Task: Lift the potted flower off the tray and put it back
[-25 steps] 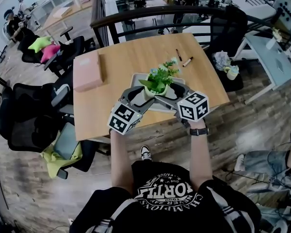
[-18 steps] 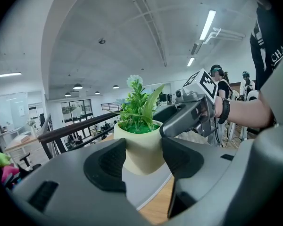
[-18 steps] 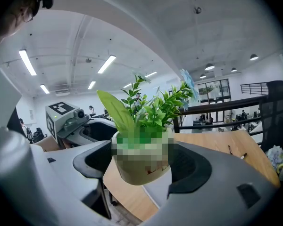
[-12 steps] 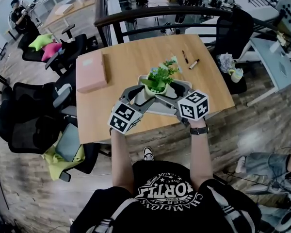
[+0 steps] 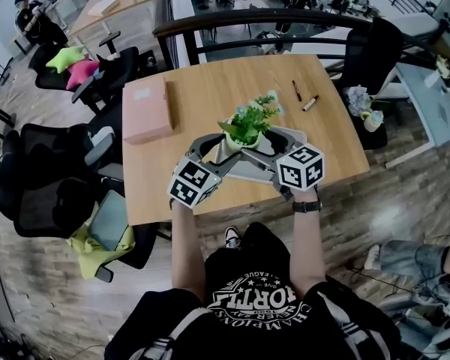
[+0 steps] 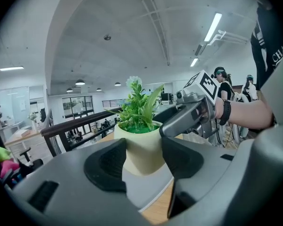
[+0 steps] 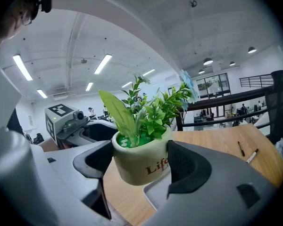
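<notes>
A person in a black printed T-shirt stands at a light wooden desk (image 5: 210, 88) and holds a pair of grey tongs in each hand. Both pairs grip the same thing: a small cream pot with red-brown lettering, filled with green leafy stems and pale blue blossoms (image 5: 244, 126).

The left tongs (image 6: 144, 157) come in from the pot's left. Their dark pads (image 6: 107, 166) press against opposite sides of the pot wall. The right tongs (image 7: 139, 161) come in from the right and pinch the pot the same way, with one pad (image 7: 188, 166) beside the lettering. Neither pair is spread free of the pot or pressed together empty.

The potted flower hangs between the two pairs, tipped a little. In the right gripper view its base is clear of the surface, with bare wood showing beneath it. The pale grey rounded tray (image 7: 158, 191) lies just below and beside it. In the head view the pot sits over the tray's left part, near the desk's front edge.

Each pair of tongs carries a cube with black-and-white square markers, the left (image 5: 193, 184) and the right (image 5: 300, 166). A dark watch (image 5: 306, 205) circles the right wrist.

A flat pink rectangular box (image 5: 146, 109) lies on the desk, well apart to the left. Two pens (image 5: 296, 90) lie near the far right corner. Black office chairs (image 5: 52, 186) stand to the left of the desk.
</notes>
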The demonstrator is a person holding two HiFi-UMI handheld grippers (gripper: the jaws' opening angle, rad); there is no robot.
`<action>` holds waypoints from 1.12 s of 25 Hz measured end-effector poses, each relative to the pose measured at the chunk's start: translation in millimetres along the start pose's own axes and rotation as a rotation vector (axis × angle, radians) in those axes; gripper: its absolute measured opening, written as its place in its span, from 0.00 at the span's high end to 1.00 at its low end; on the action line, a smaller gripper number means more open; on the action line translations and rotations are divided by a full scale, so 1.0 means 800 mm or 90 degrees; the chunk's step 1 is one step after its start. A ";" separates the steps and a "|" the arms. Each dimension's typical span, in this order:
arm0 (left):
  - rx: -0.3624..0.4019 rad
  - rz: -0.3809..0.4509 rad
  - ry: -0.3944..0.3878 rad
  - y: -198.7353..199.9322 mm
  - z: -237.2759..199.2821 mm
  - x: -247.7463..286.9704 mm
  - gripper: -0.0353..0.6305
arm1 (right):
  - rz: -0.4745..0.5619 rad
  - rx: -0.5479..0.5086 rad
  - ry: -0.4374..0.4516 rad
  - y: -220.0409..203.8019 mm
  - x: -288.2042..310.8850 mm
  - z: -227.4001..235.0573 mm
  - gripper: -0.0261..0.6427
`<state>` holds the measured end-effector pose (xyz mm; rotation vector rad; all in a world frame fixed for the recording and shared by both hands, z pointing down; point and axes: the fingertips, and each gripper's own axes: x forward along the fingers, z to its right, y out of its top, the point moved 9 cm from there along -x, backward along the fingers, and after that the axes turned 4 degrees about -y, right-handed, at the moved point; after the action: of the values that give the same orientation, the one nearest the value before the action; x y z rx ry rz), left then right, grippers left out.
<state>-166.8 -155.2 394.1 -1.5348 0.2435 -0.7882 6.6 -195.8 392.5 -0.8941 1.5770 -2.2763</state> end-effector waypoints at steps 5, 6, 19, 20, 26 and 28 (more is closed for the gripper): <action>0.003 -0.007 0.004 0.001 -0.020 0.017 0.56 | -0.004 0.001 0.011 0.007 0.016 0.023 0.40; 0.003 -0.009 0.005 0.001 -0.026 0.021 0.56 | -0.008 -0.002 0.010 0.009 0.020 0.028 0.40; 0.005 -0.021 0.020 0.011 -0.071 0.069 0.56 | -0.023 -0.030 0.026 0.033 0.058 0.090 0.40; 0.002 -0.022 0.020 0.009 -0.073 0.072 0.56 | -0.026 -0.028 0.027 0.032 0.060 0.093 0.40; -0.015 -0.027 0.033 -0.006 -0.085 0.084 0.56 | -0.044 -0.024 0.040 0.027 0.076 0.109 0.40; -0.023 -0.024 0.039 -0.011 -0.089 0.086 0.56 | -0.046 -0.021 0.046 0.026 0.081 0.113 0.40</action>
<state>-161.6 -251.3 420.5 -1.5554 0.2762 -0.8646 6.3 -306.0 417.8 -0.9014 1.6423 -2.3633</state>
